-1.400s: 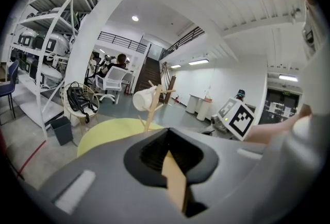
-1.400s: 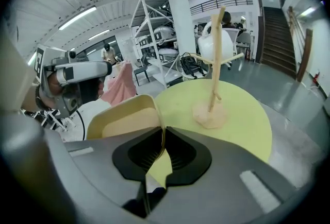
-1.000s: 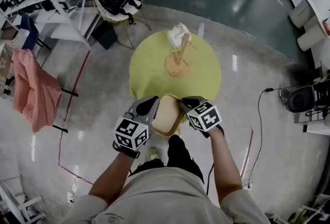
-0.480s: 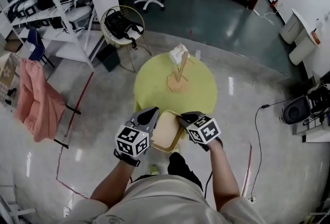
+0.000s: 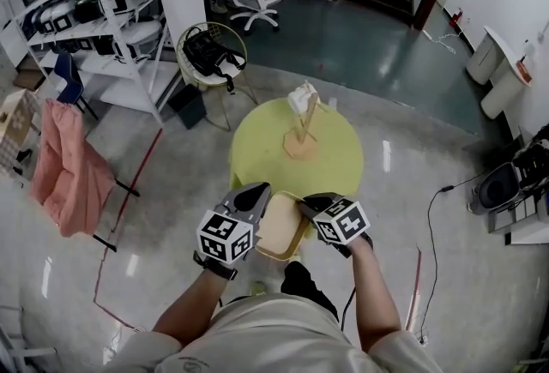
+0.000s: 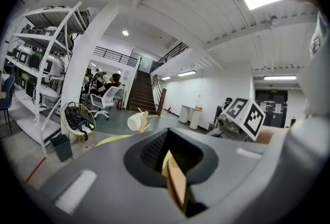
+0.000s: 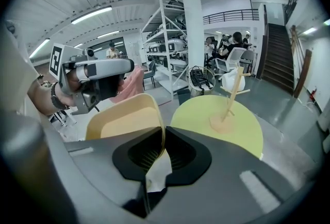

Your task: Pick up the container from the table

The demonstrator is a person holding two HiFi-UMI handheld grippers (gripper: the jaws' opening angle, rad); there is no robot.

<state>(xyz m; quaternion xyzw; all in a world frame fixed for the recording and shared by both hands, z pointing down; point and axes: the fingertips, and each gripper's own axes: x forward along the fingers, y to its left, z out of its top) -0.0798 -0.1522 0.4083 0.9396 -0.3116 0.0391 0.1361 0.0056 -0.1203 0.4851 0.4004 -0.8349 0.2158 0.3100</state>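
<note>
A beige, rounded-square container (image 5: 281, 225) hangs in the air at the near edge of the round yellow-green table (image 5: 339, 165), held from both sides. My left gripper (image 5: 257, 198) is shut on its left rim. In the left gripper view that rim (image 6: 176, 187) shows edge-on between the jaws of the left gripper (image 6: 170, 158). My right gripper (image 5: 305, 205) is shut on the right rim. The right gripper view shows the container (image 7: 126, 121) open side up, its wall pinched in the right gripper (image 7: 162, 141). Each gripper appears in the other's view.
A wooden stand (image 5: 300, 138) with a white cup (image 5: 300, 95) hung on it rises from the table's far side. Beyond are a wire chair holding a black bag (image 5: 210, 54), shelving (image 5: 77, 3), a pink cloth on a rack (image 5: 69, 170) and a floor cable (image 5: 431, 208).
Both grippers keep their hold on the container. The head view has tilted up, showing more of the room, and the table looks slightly smaller and farther off.
</note>
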